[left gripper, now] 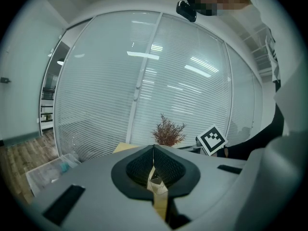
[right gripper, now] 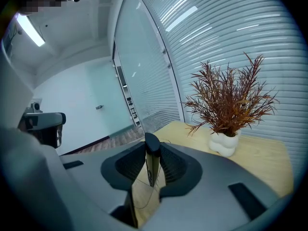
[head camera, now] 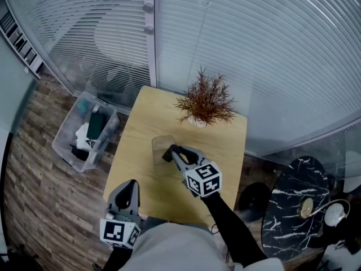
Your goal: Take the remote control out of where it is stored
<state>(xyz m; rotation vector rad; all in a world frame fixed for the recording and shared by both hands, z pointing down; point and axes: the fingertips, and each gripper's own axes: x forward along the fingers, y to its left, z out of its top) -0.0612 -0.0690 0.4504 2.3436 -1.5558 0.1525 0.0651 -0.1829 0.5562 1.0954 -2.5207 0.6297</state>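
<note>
Down on the floor at far left, seen only from the head view, a clear plastic bin [head camera: 66, 145] holds dark and white items. The left gripper [head camera: 132, 184] is closed and empty. The right gripper [head camera: 169, 152] clamps a slim black remote control [right gripper: 152, 150] edge-on over the pale wooden table [head camera: 225, 145], touching a clear plastic pouch [head camera: 161, 143].

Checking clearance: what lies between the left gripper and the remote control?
Head view: only bare wooden table separates the left gripper from the remote control.
</note>
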